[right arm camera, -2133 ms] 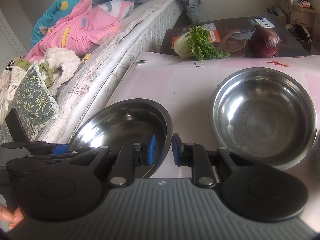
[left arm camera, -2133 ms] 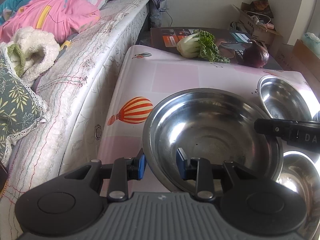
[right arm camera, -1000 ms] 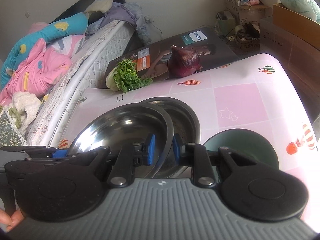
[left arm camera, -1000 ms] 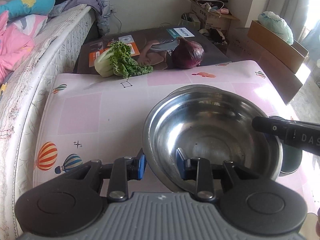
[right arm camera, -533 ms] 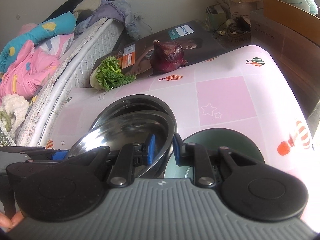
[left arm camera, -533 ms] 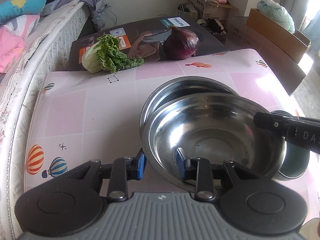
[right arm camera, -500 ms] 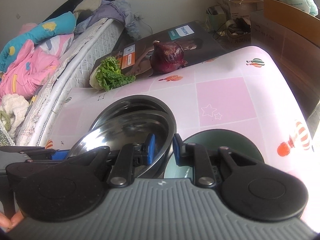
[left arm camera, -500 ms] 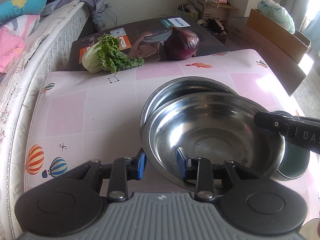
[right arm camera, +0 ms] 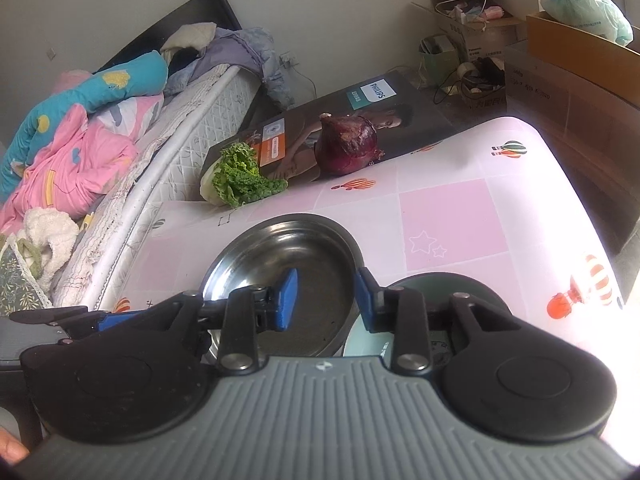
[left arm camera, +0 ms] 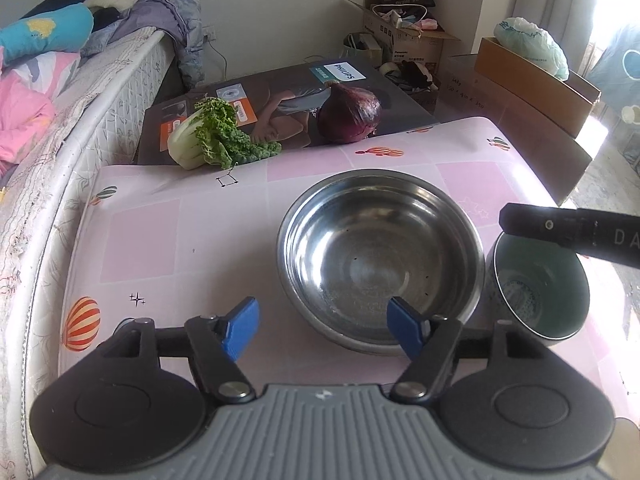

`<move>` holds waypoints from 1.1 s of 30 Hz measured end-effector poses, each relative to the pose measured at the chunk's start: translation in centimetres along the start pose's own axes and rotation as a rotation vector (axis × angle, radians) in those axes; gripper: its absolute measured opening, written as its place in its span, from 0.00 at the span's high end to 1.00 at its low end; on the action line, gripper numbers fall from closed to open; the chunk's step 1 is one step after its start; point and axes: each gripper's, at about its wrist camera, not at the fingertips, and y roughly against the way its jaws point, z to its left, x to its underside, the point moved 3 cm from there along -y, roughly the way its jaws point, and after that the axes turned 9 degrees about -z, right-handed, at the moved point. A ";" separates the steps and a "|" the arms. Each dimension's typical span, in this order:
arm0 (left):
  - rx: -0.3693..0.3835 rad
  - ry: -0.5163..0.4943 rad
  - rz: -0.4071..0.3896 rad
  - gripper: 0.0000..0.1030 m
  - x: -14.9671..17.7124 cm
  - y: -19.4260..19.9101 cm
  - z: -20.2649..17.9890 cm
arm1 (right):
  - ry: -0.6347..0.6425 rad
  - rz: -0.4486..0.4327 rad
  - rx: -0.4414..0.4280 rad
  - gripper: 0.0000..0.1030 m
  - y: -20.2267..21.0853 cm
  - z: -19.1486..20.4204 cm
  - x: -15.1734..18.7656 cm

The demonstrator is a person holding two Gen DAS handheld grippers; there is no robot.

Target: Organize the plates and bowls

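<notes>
A steel bowl point(left arm camera: 379, 256) sits nested in a second steel bowl on the pink table point(left arm camera: 168, 240). A dark green bowl point(left arm camera: 540, 280) stands right beside them. My left gripper point(left arm camera: 322, 330) is opening: its jaws stand wide astride the near rim and the pads do not touch it. In the right wrist view the steel bowl point(right arm camera: 288, 248) lies just ahead. My right gripper point(right arm camera: 326, 302) is opening too, with the bowl's right rim between its pads and not pressed. The green bowl point(right arm camera: 436, 280) shows behind its right finger.
A bok choy point(left arm camera: 208, 136) and a red onion point(left arm camera: 350, 114) lie at the table's far edge by a flat Philips box point(left arm camera: 280, 96). A mattress point(left arm camera: 60, 140) with bedding runs along the left. Cardboard boxes point(left arm camera: 532, 80) stand at the right.
Both grippers held the steel bowl by its rim and lowered it into the other steel bowl. Now both have let go, their jaws spread apart.
</notes>
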 end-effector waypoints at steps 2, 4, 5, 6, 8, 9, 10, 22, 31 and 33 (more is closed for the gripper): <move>0.010 -0.001 -0.012 0.24 0.3 1.1 -0.3 | -0.020 -0.019 -0.024 0.68 1.6 -0.2 0.0; 0.030 0.003 -0.021 0.22 0.8 2.2 -0.7 | -0.042 -0.030 -0.049 0.66 3.1 -0.4 0.2; 0.040 0.005 -0.021 0.22 1.1 2.7 -0.9 | -0.056 -0.035 -0.063 0.63 3.9 -0.6 0.4; 0.050 0.006 -0.022 0.22 1.4 3.2 -1.1 | -0.065 -0.039 -0.071 0.62 4.6 -0.7 0.6; 0.065 0.007 -0.024 0.22 1.9 4.2 -1.4 | -0.080 -0.044 -0.080 0.60 6.2 -1.1 1.1; 0.073 0.009 -0.025 0.22 2.2 4.7 -1.6 | -0.085 -0.048 -0.083 0.60 7.0 -1.3 1.4; 0.081 0.012 -0.027 0.20 2.4 5.2 -1.7 | -0.089 -0.050 -0.085 0.60 7.6 -1.5 1.6; 0.205 -0.001 -0.052 0.11 3.1 7.6 -6.3 | -0.166 -0.054 -0.025 0.58 12.9 -6.6 4.1; 0.224 0.001 -0.015 0.17 1.3 3.2 -9.9 | -0.207 0.024 0.044 0.54 9.7 -11.5 3.7; 0.207 -0.010 0.001 0.26 1.0 2.2 -10.5 | -0.209 0.052 0.048 0.54 8.1 -12.1 3.7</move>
